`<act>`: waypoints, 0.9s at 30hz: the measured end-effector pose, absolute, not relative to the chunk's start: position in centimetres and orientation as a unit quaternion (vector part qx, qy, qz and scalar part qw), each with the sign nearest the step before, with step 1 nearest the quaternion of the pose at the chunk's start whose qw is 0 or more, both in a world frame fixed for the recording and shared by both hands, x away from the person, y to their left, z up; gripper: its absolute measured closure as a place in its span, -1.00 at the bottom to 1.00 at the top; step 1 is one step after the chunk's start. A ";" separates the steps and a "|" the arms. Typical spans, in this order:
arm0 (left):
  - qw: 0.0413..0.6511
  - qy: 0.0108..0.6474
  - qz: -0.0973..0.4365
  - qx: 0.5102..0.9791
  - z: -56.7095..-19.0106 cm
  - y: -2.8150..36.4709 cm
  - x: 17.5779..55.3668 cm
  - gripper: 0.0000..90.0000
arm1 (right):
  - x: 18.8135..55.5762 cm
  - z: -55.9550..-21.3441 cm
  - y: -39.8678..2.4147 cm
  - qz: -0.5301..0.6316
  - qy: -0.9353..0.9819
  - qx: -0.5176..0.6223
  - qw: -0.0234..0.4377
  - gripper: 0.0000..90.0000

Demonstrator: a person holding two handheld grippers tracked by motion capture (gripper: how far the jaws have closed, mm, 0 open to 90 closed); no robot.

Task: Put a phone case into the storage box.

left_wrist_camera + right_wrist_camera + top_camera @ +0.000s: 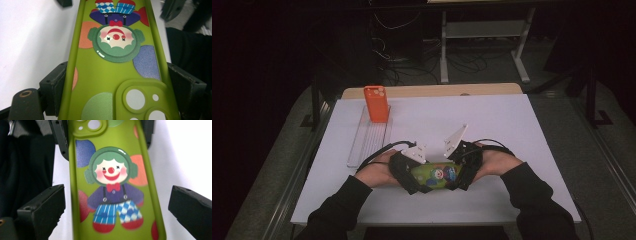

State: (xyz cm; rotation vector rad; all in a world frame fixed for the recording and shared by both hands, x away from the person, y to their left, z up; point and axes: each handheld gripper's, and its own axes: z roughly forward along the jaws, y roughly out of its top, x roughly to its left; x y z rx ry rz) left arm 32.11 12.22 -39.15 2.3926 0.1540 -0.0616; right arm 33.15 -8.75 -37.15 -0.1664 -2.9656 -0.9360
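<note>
A green phone case printed with a clown lies low over the white table near its front middle, between my two grippers. My left gripper holds its camera-hole end. In the left gripper view the two black jaws press on both long edges of the case, so the left gripper is shut on it. My right gripper is at the other end. In the right gripper view the case runs between the jaws with a gap on each side, so the right gripper is open.
An orange phone case stands upright at the far end of a clear ribbed tray on the table's left. The person's dark sleeves come in from the front edge. Cables and table legs lie on the floor beyond.
</note>
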 end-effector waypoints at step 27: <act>0.353 0.250 0.057 0.900 -39.2 14.2 33.8 -0.66 | 31.4 -39.9 -14.0 -0.421 -0.821 -0.371 -0.107 -0.97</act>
